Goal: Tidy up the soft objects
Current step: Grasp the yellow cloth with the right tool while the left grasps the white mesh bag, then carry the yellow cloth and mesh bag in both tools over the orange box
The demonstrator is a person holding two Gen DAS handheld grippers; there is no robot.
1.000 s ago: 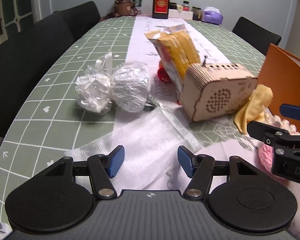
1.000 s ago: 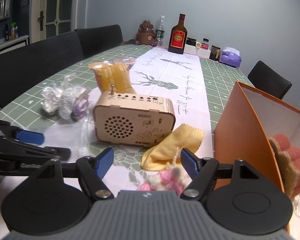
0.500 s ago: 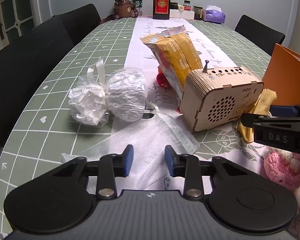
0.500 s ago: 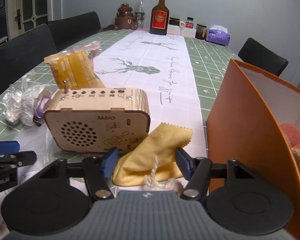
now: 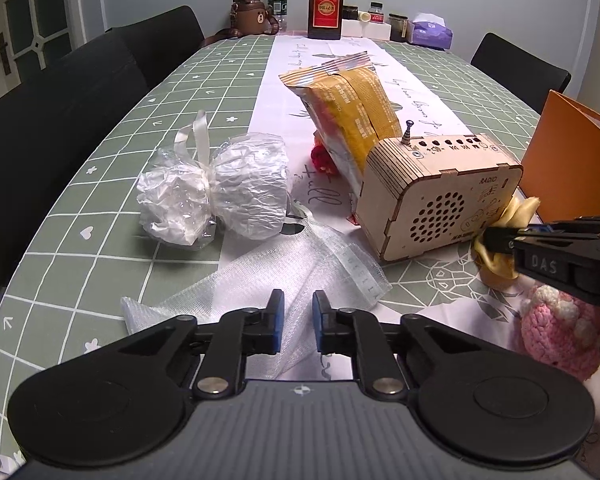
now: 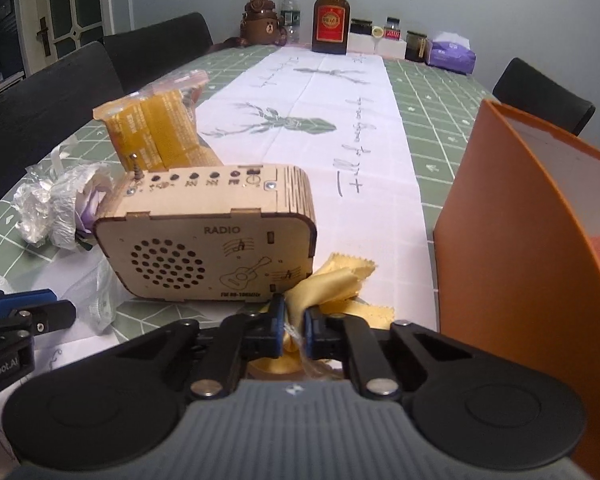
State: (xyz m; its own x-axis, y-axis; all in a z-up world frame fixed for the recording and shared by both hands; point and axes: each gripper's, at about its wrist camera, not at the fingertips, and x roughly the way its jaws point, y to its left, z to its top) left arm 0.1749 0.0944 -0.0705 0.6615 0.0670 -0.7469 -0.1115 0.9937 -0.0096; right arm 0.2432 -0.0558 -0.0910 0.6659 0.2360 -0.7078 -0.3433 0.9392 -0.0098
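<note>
Your right tongs (image 6: 295, 322) pinch yellow cloth (image 6: 332, 284) on table (image 6: 440, 92), beside wooden radio (image 6: 204, 240). Your left tongs (image 5: 298, 320) closing over white mesh bag (image 5: 268, 280), pads not pressing it.

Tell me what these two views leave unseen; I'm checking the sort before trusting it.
- Orange box contents: right wrist view, its wall hides all but a pinkish edge.
- Red thing: left wrist view, mostly behind the snack bag.
- Pink knit: left wrist view, partly under the right gripper.
- Jar labels: too small.
</note>
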